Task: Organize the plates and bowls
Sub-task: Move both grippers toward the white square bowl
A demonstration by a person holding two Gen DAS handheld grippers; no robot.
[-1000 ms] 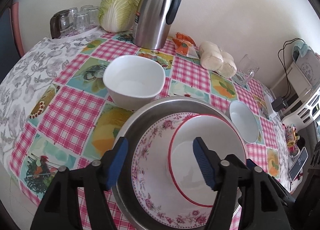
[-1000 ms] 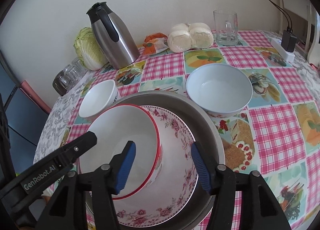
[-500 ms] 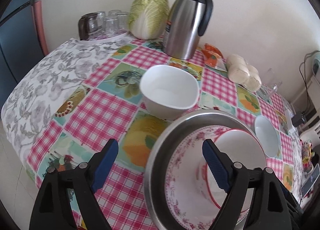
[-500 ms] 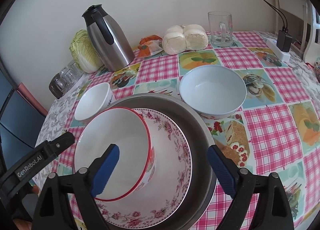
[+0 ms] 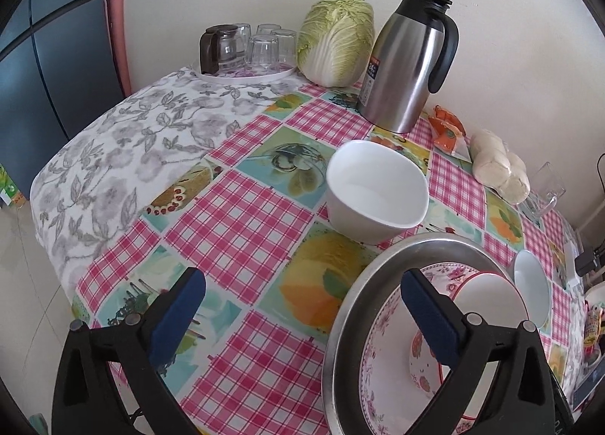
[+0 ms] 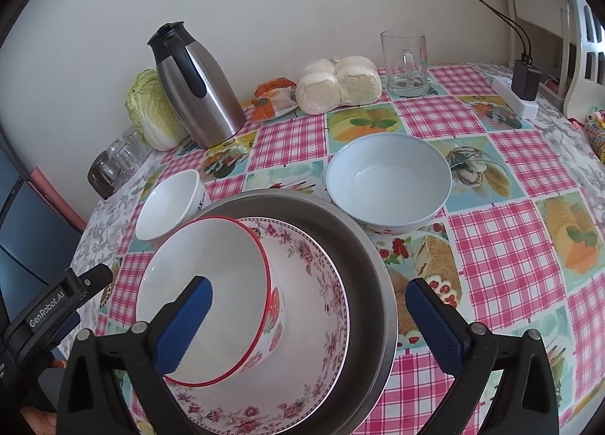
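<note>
Both tools spread, bowls nested on the counter

The left tool (image 5: 302, 312) and right tool (image 6: 308, 321) have just been opening, nothing pinched. The red-rimmed bowl (image 6: 211, 299) sits in the floral bowl (image 6: 302, 340), inside the steel basin (image 6: 363, 265); the pale blue bowl (image 6: 389, 185) stands at one o'clock.

Floral plate (image 5: 382, 352) and steel basin (image 5: 340, 325) cut off below.

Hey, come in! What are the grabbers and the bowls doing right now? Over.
Left gripper and right gripper open, empty. Red-rimmed bowl tilted in floral plate, on steel plate. Two bowls loose. Nothing blocking.
</note>
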